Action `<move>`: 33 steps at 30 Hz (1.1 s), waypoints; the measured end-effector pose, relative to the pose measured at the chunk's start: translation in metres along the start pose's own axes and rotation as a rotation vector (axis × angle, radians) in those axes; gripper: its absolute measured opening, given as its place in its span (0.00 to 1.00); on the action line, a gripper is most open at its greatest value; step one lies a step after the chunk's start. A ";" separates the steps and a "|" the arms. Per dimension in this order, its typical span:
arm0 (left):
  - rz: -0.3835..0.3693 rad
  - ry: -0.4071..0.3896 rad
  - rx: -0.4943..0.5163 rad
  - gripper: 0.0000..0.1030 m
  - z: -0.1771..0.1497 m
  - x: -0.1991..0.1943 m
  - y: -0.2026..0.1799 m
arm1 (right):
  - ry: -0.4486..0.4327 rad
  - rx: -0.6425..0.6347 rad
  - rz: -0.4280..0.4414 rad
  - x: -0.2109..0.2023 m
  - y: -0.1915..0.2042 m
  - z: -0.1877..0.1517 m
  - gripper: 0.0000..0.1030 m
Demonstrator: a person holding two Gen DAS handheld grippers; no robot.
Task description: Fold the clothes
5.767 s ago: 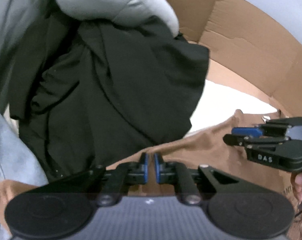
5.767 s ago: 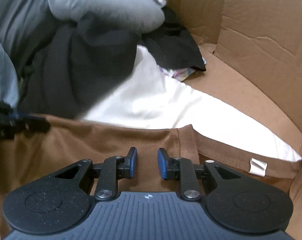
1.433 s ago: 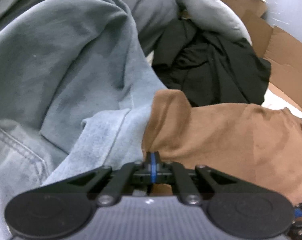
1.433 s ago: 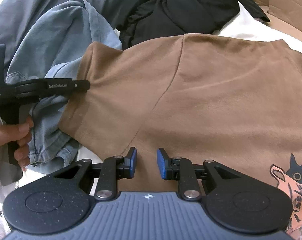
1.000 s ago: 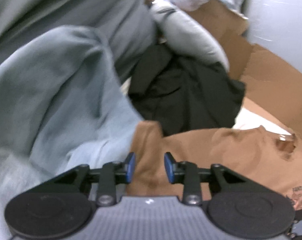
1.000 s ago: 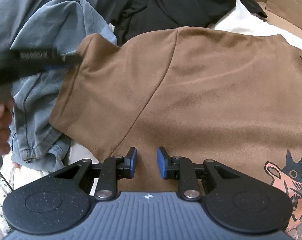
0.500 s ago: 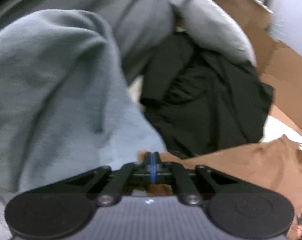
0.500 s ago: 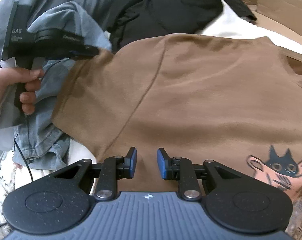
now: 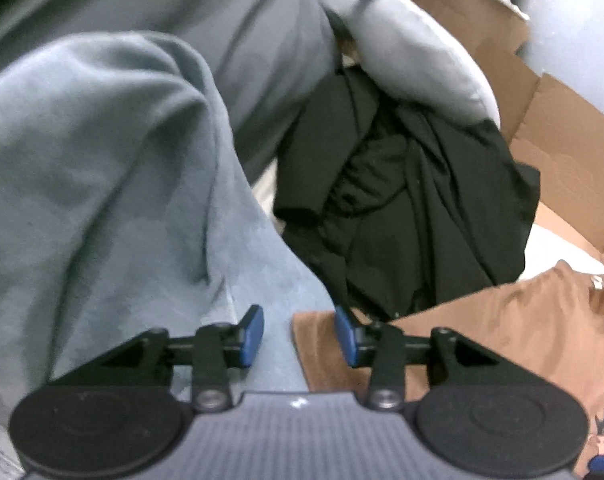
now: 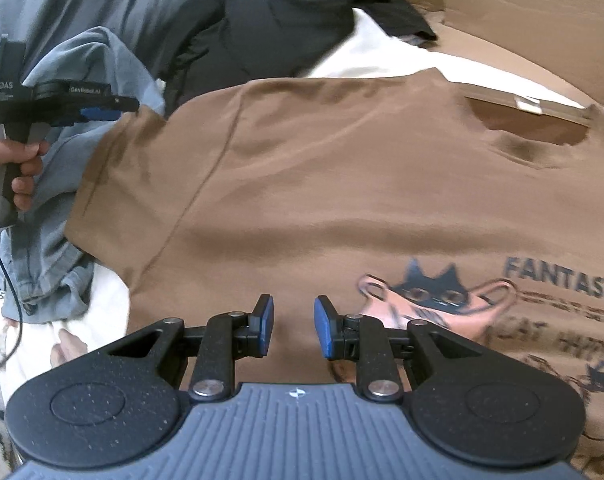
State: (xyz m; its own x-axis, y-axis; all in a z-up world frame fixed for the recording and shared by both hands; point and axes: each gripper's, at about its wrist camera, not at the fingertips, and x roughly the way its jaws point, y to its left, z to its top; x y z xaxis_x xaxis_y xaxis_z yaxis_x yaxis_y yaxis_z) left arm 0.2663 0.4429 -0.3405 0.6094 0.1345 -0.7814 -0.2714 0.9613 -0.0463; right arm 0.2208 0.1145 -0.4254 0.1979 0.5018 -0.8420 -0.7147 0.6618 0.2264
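Note:
A brown T-shirt (image 10: 342,184) with a cat print (image 10: 430,300) lies spread flat, its collar at the upper right. My right gripper (image 10: 293,328) hovers open above the shirt's chest with nothing between its fingers. My left gripper (image 9: 299,334) sits at the shirt's left sleeve corner (image 9: 314,332). Its jaws are opening, and the sleeve edge lies between them without the pads pressing on it. In the right wrist view the left gripper (image 10: 121,106) shows at the far left, held by a hand (image 10: 21,172).
A blue-grey denim garment (image 9: 101,184) is heaped under and left of the sleeve. A black garment (image 9: 402,216) and a grey padded piece (image 9: 414,56) lie beyond. Cardboard box walls (image 10: 522,12) rise at the back right. White cloth (image 10: 374,52) lies under the shirt.
The left gripper was shut on the sleeve corner half a second ago; it has now opened and let go. The right gripper slid rightward over the shirt, bringing print and collar into view.

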 end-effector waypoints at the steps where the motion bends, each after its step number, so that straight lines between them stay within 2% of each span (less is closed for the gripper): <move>1: -0.004 0.004 0.009 0.33 -0.001 0.003 -0.002 | 0.001 0.005 -0.005 -0.001 -0.002 -0.001 0.29; 6: -0.015 -0.024 0.081 0.16 0.000 0.002 -0.017 | -0.001 0.026 -0.018 -0.006 -0.008 -0.006 0.29; 12: -0.102 -0.048 0.160 0.06 0.010 -0.008 -0.033 | -0.018 0.024 0.026 0.000 0.014 -0.004 0.29; 19: -0.260 0.005 0.167 0.06 0.025 -0.013 -0.046 | -0.040 -0.032 0.156 0.015 0.073 0.005 0.29; 24: -0.372 0.051 0.132 0.06 0.035 -0.013 -0.058 | -0.048 -0.049 0.209 0.022 0.100 0.009 0.29; 26: -0.394 0.070 0.143 0.06 0.037 -0.010 -0.063 | -0.055 -0.048 0.223 0.024 0.107 0.012 0.29; 28: -0.416 0.088 0.154 0.06 0.038 -0.007 -0.069 | -0.062 -0.044 0.234 0.027 0.114 0.014 0.35; 33: -0.366 0.111 0.132 0.06 0.035 -0.014 -0.057 | -0.072 -0.054 0.270 0.036 0.131 0.021 0.36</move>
State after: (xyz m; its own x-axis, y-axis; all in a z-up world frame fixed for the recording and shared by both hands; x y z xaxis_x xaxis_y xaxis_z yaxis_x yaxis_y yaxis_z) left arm 0.2994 0.3943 -0.3057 0.5617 -0.2424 -0.7910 0.0514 0.9645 -0.2591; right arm 0.1487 0.2310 -0.4160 0.0411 0.6958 -0.7171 -0.7822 0.4689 0.4101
